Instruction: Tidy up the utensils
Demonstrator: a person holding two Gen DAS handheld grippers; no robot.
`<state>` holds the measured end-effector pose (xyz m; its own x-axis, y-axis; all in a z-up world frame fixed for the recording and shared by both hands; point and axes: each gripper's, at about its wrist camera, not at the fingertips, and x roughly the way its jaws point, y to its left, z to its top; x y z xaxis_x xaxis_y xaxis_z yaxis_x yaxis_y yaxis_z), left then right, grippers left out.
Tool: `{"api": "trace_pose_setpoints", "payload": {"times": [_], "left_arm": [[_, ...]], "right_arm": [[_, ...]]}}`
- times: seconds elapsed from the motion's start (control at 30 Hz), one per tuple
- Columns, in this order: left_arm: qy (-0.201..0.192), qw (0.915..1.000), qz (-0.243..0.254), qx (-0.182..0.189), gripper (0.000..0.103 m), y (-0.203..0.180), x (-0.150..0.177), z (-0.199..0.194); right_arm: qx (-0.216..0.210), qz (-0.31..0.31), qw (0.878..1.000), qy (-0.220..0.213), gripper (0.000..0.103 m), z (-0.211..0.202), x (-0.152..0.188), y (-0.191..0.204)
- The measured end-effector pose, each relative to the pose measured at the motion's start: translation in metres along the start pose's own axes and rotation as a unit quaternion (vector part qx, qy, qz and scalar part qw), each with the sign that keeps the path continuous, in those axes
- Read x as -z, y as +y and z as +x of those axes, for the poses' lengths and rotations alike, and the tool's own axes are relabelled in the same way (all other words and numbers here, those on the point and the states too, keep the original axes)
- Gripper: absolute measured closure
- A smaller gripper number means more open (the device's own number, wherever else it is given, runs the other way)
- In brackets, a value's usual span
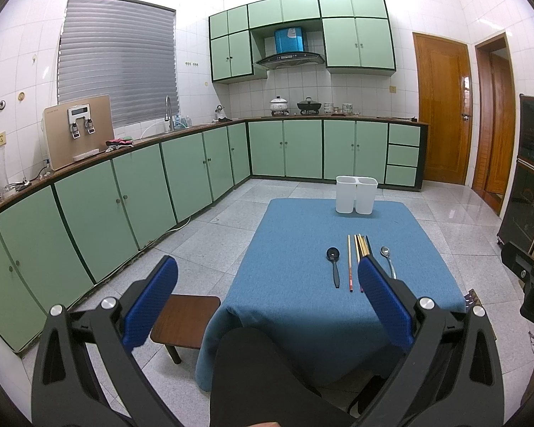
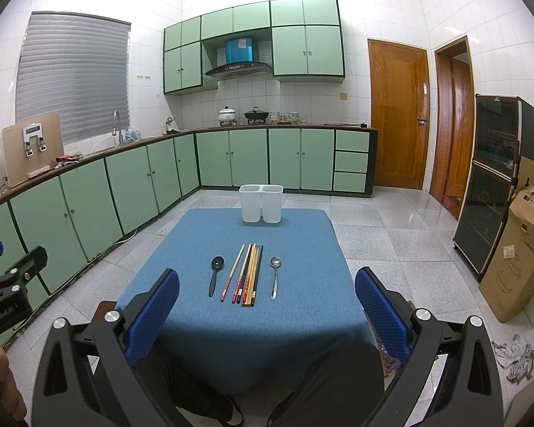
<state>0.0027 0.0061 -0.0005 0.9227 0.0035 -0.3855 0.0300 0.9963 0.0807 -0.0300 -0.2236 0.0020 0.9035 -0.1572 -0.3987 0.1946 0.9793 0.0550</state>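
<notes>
Left gripper (image 1: 267, 284) held wide apart, blue pads (image 1: 152, 302) spread, nothing between them, raised above the near edge of the table (image 1: 302, 320). Right gripper (image 2: 267, 295) likewise spread wide, blue pads (image 2: 382, 311) clear of everything, also hanging above the near edge.

Seen from the right wrist: blue-clothed table (image 2: 203, 338) at centre, utensils in a row across its middle, handles toward the camera. Black spoon (image 2: 215, 273) at about 9 o'clock of the row, bowl pointing away. Bundle of chopsticks (image 2: 247, 274) in the middle, several pairs lying close together, fanned slightly; exact count hard to tell, perhaps seven or eight sticks. One pale chopstick (image 2: 232, 272) lying a little apart on the bundle's 9 o'clock side. Metal spoon (image 2: 275, 275) at 3 o'clock of the bundle, near it, not touching. White two-compartment holder (image 2: 261, 203) upright at 12 o'clock, by the far edge, well apart from the row, both compartments showing no contents.

Seen from the left wrist: same layout, shifted toward 3 o'clock. Black spoon (image 1: 334, 265), chopsticks (image 1: 359, 249) partly covered by the right-hand blue pad, metal spoon (image 1: 388, 261) just beyond that pad, holder (image 1: 356, 194) at the far edge. Small brown wooden stool (image 1: 185, 320) on the floor at 9 o'clock of the table. Dark-clad knee (image 1: 260, 366) at 6 o'clock. Cardboard box (image 2: 516, 249) at 3 o'clock in the right wrist view.
</notes>
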Motion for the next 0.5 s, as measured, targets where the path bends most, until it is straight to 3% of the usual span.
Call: {"api": "trace_pose_setpoints", "payload": {"times": [0.5], "left_arm": [[0.000, 1.0000, 0.001, 0.000, 0.005, 0.0024, -0.0004, 0.0007]], "right_arm": [[0.001, 0.000, 1.000, 0.000, 0.006, -0.0001, 0.0006, 0.0014]]}}
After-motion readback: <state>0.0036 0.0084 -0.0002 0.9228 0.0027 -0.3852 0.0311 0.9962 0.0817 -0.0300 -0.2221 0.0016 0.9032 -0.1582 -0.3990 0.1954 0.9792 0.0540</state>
